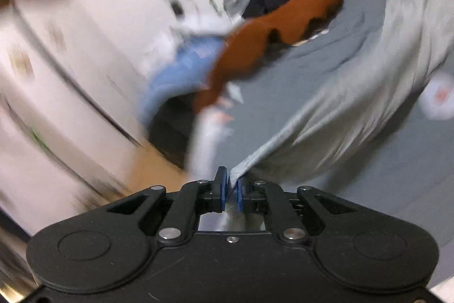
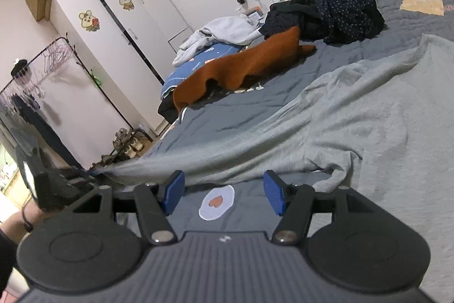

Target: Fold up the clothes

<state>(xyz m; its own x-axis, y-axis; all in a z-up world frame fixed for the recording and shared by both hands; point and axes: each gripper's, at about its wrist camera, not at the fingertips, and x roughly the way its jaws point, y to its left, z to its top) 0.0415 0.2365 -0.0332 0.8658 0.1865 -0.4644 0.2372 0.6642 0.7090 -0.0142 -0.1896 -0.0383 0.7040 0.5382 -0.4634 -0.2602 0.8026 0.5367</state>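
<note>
1. Gripping an edge of the light grey garment [image 1: 354, 93], the left tool [image 1: 231, 189] has its blue pads pressed together on the cloth — a narrow strip of fabric runs up out of the jaws and away to the right in the blurred left wrist view.
2. Most of that garment lies spread on the bed [image 2: 241, 115], over the dark grey quilt; in the right wrist view its near edge is pulled taut toward the left, lifted off the quilt there, while the rest rests flat and rumpled.
3. Hovering just short of the garment's near hem, the right tool [image 2: 224, 193] has its jaws standing apart with nothing between them — only the quilt's fried-egg print [image 2: 217, 202] shows in the gap.
4. The step in hand looks like taking hold of the garment to spread or start folding it; one edge is caught, the other not yet.
5. Next, the right tool probably needs to reach forward and close on the hem ahead, so both hands can draw the cloth flat.
6. Other clothes wait further up the bed: a rust-brown garment [image 2: 244, 67] and a dark dotted one [image 2: 340, 16].
</note>
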